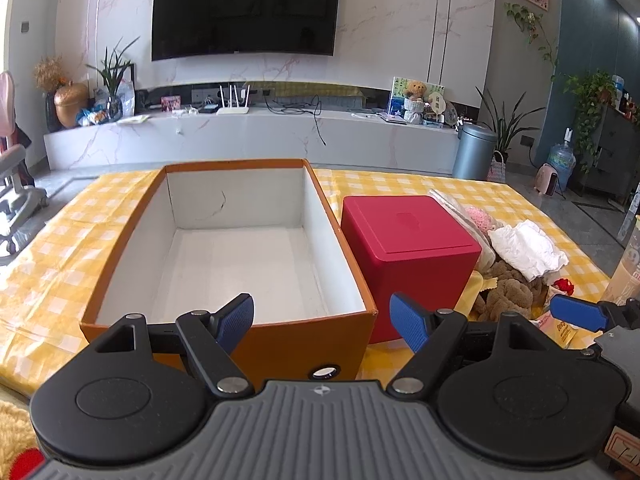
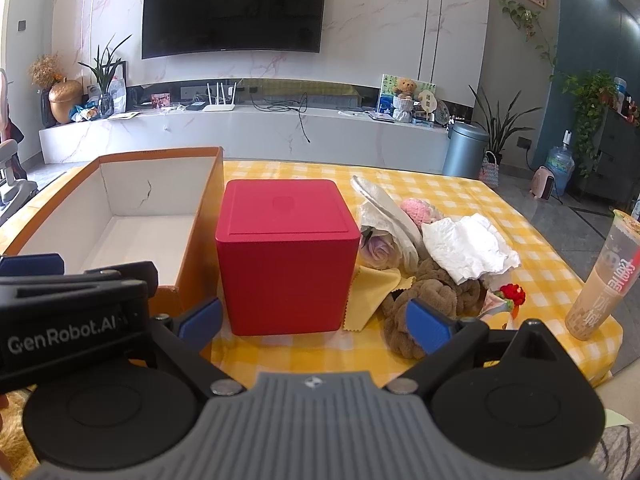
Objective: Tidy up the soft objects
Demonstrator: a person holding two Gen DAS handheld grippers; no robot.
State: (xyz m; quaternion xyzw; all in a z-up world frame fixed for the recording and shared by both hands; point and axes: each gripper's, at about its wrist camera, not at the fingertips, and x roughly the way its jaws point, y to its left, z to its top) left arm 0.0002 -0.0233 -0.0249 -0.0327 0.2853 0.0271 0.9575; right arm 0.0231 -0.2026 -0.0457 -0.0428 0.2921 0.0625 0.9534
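Yellow-and-white checked cloth [image 2: 460, 200] covers the work table; behind it a marble TV wall with a dark wall-mounted screen [image 1: 244, 8] and a long low console.

Orange cardboard box [image 1: 344, 236], white inside, open top, nothing in it. Sits on the left part of the cloth. A red cube-shaped box [image 2: 288, 256] with its lid on stands just right of it, very close; contact cannot be judged.

Soft items are heaped right of the red box, all on the cloth:
- yellow cloth square [image 2: 372, 296], zigzag edge, near corner tucked against the red box
- brown plush piece [image 2: 432, 300], knotted or coiled, nearest of the heap
- white crumpled cloth [image 2: 468, 248] lying on top of the brown plush
- pink knitted item [image 2: 418, 210] at the far side, partly behind a clear wrapper holding a pale purple flower [image 2: 378, 246]
- small red knitted flower [image 2: 512, 294] at the right edge of the heap

Milk tea cup [image 2: 604, 280] stands further right, near the table edge.

Left gripper [image 1: 322, 320]: fingers spread apart, holding nothing, hovering over the near wall of the orange box. Right gripper [image 2: 316, 320]: fingers spread wide, holding nothing, in front of the red box, right pad just before the brown plush.
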